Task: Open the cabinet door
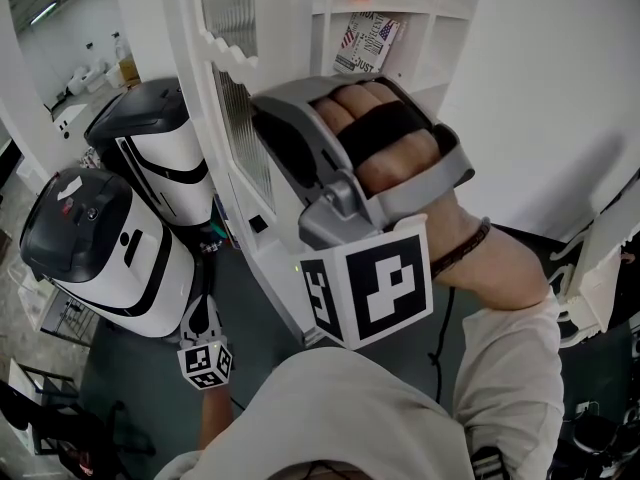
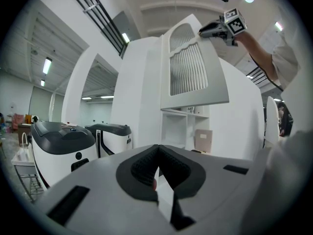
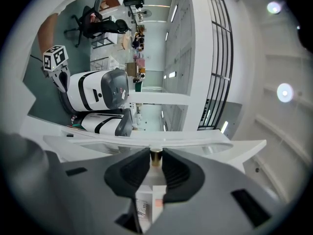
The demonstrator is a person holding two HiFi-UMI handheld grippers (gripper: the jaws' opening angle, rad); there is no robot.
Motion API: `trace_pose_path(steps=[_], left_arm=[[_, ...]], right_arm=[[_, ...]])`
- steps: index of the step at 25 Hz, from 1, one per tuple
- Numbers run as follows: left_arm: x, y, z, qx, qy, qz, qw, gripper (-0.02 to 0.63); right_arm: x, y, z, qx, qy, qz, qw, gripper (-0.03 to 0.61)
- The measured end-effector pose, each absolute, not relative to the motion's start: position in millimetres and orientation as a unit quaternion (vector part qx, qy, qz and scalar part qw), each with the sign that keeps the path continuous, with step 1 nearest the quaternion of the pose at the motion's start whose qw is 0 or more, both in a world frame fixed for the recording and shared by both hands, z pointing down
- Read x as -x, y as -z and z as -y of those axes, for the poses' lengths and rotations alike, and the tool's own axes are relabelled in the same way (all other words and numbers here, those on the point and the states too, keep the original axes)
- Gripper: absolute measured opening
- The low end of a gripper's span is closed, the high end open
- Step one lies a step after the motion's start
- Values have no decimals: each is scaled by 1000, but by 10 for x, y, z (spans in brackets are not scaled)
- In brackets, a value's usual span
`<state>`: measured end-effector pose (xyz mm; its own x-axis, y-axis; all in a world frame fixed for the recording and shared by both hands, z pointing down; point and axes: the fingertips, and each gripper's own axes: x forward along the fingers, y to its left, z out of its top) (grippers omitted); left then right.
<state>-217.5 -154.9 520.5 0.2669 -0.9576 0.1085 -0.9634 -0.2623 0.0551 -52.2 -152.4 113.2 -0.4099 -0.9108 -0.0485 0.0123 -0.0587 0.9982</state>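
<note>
The right gripper (image 3: 156, 161) is clenched on the small brass knob (image 3: 156, 156) of the cabinet door (image 3: 146, 140). In the right gripper view its dark pads (image 3: 135, 169) stand only a little apart and press the knob from 9 and 3 o'clock. The knob sits at 12 o'clock of the jaw gap, right at the tips, and the door's white edge runs across just beyond them.

In the left gripper view the door (a ribbed pane fills its upper half) stands out at an angle from the white cabinet (image 2: 234, 126). The right gripper is at the door's top corner, at about 1 o'clock in the picture, and open shelves (image 2: 178, 129) show below the door's lower edge.

In the head view the right hand (image 1: 385, 133) wraps the grey handle, its fingers under a black strap. The forearm comes in from 5 o'clock and the gripper points toward 10 o'clock at the door. The marker cube (image 1: 370, 288) sits at 6 o'clock of the hand.

The left gripper (image 2: 157, 155) has its jaws closed together on nothing. In the head view it hangs low at 7 o'clock, beside two white-and-black machines (image 1: 130, 258).
</note>
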Motion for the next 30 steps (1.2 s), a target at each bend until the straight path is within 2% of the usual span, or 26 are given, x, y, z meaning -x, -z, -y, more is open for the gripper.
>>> trace_pose_path(steps=[19, 25, 30], left_arm=[[2132, -5212, 1609, -797, -28, 601, 56, -2], [2111, -5201, 1630, -798, -30, 600, 55, -2], [2052, -5212, 1671, -800, -34, 596, 55, -2]], right_arm=[[656, -1092, 1403, -366, 624, 598, 345, 93], [652, -1019, 1353, -365, 623, 615, 317, 153], [629, -965, 1269, -359, 629, 626, 290, 246]])
